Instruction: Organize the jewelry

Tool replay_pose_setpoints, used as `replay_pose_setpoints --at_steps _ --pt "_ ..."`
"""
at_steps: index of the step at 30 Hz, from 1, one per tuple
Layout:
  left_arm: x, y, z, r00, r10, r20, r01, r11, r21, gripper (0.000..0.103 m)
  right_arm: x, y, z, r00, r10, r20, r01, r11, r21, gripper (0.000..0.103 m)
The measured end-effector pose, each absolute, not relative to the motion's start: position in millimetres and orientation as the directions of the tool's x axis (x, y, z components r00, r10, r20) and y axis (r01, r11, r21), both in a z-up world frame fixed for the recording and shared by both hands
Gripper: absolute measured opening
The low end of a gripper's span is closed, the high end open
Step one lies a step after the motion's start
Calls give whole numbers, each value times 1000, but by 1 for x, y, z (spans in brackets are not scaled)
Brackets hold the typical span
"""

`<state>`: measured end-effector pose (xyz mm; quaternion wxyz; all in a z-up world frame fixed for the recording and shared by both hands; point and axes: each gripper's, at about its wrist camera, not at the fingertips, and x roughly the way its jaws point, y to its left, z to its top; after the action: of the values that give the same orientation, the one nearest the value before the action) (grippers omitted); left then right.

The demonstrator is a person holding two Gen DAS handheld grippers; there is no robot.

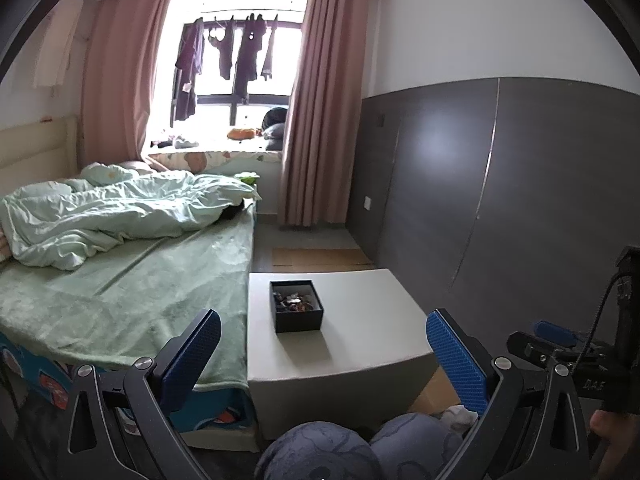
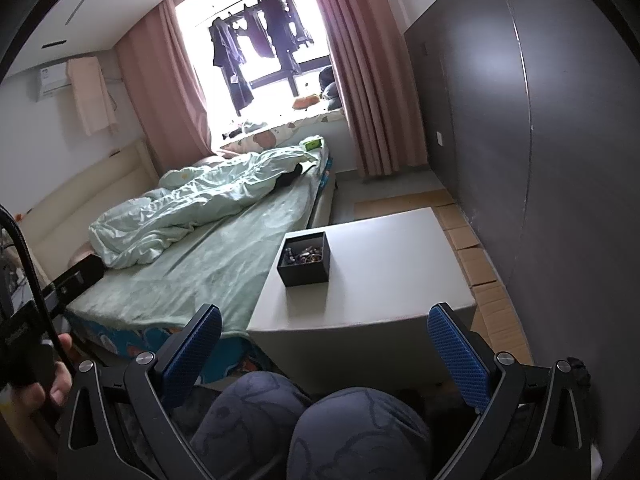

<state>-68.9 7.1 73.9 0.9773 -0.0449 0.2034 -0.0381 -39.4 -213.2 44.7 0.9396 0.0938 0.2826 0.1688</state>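
Note:
A small black box (image 1: pixel 296 307) holding a tangle of jewelry (image 1: pixel 293 300) sits on a low white table (image 1: pixel 352 344). The right wrist view shows the same box (image 2: pixel 305 259) near the table's (image 2: pixel 380 272) left side. My left gripper (image 1: pixel 320 352) hangs open well short of the box, above the person's knees, nothing between its blue pads. My right gripper (image 2: pixel 325 344) is also open and empty, held back from the table's front edge. The right gripper's body (image 1: pixel 560 350) shows at the right edge of the left wrist view.
A bed with green sheet (image 1: pixel 120 292) and crumpled duvet (image 1: pixel 112 216) runs along the table's left. A grey wall panel (image 1: pixel 500 184) stands close on the right. Cardboard sheets (image 2: pixel 480 264) cover the floor beside the table. The person's knees (image 2: pixel 304 428) are below the grippers.

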Motion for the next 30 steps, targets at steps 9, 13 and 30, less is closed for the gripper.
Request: replay_pose_setpoints --at_steps 9,13,30 --pt "-71 10 72 924 -73 -377 35 994 -106 103 -41 -211 42 783 373 -498 -273 925 265 103" --pt "-70 14 73 925 -70 -374 30 993 -112 103 -41 -211 43 785 377 -492 -276 923 267 103" --pt "-72 10 73 938 -26 -345 -3 997 -82 103 -43 -216 44 788 392 -475 -280 915 290 103"
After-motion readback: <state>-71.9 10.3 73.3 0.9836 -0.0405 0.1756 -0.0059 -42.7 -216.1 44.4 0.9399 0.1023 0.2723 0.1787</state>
